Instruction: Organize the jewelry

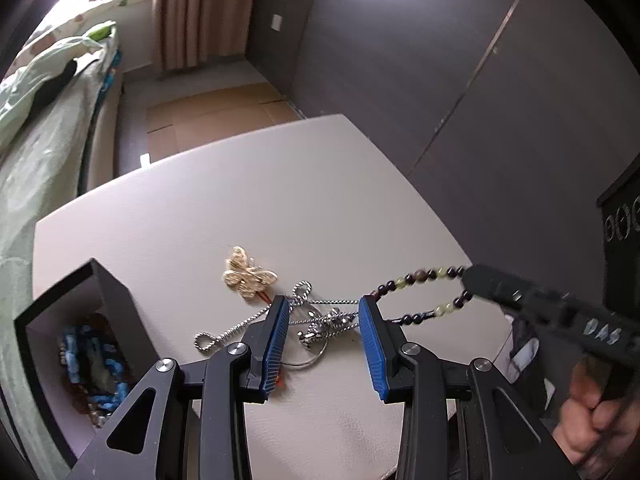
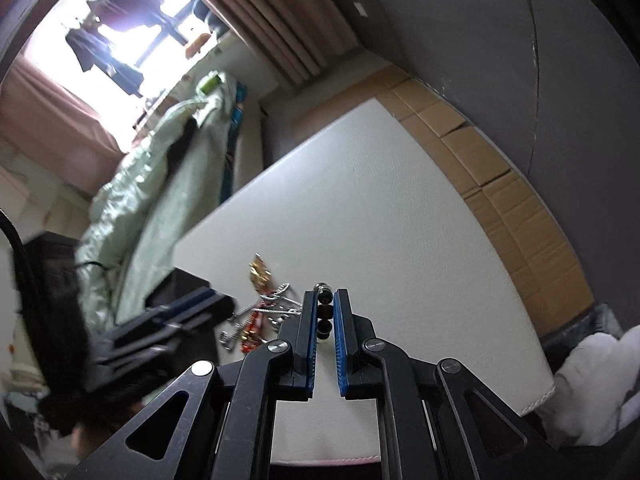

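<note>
Worktop (image 1: 240, 208) first: a pale, faintly textured slab that fills the middle of both my views, with a bed (image 1: 36, 128) under a light green cover along its far left side and brown cardboard sheets (image 1: 224, 116) on the floor beyond it. At the worktop's left edge stands a dark open box (image 1: 116, 300), and inside it lie blue beaded pieces (image 1: 100, 360) in a heap.

My left tongs (image 1: 324, 340) hang over the middle of the worktop with their blue pads parted and nothing pressed between them. Seen through the gap, on the surface below, lies a tangle of silver rope chain (image 1: 320, 316) with a ring and a small knotted charm. Just beyond it, near the left pad's tip, rests a gold butterfly brooch (image 1: 248, 276), touching the worktop.

My right tongs (image 2: 325, 312) are closed tight on a bead bracelet (image 1: 420, 276) of dark maroon and pale green beads. In the right wrist view three beads sit stacked between the blue pads. From the left wrist view the bracelet stretches as a loop from the right tongs' tip toward my left tongs' right pad, lifted off the worktop; whether it touches that pad I cannot tell. My right hand (image 1: 596, 424) shows at the lower right corner, wrapped round the handle.
</note>
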